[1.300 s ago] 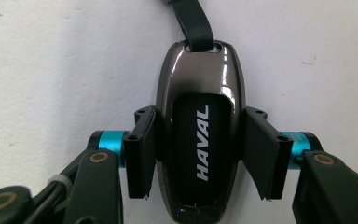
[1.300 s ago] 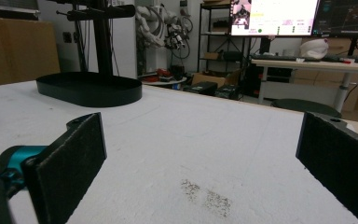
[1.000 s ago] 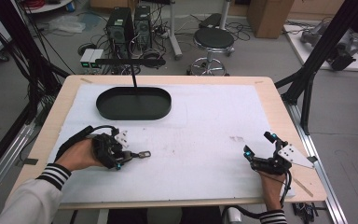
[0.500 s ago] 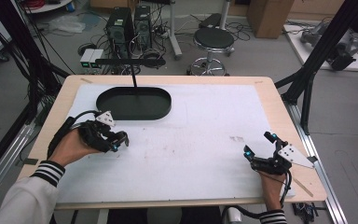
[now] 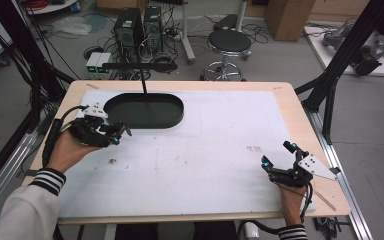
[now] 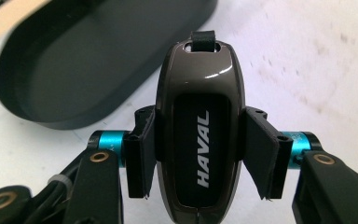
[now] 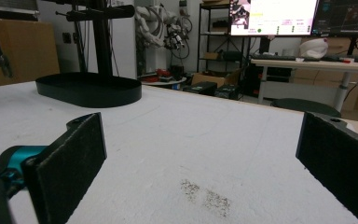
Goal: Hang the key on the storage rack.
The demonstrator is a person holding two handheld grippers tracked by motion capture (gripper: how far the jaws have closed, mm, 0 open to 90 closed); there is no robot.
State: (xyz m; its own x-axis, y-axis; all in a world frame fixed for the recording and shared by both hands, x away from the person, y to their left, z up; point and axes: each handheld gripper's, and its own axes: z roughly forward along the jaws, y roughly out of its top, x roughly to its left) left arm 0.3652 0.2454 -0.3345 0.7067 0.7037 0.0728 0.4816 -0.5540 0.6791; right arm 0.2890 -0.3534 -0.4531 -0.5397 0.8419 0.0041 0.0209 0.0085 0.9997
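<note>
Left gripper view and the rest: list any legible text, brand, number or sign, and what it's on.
"HAVAL": white letters running lengthwise on the black panel of the car key fob clamped in the left gripper.
Monitor screens at the back of the right gripper view: text present, too small and blurred to read.
Black oval tray, white table cover and right gripper: no lettering to be seen.
</note>
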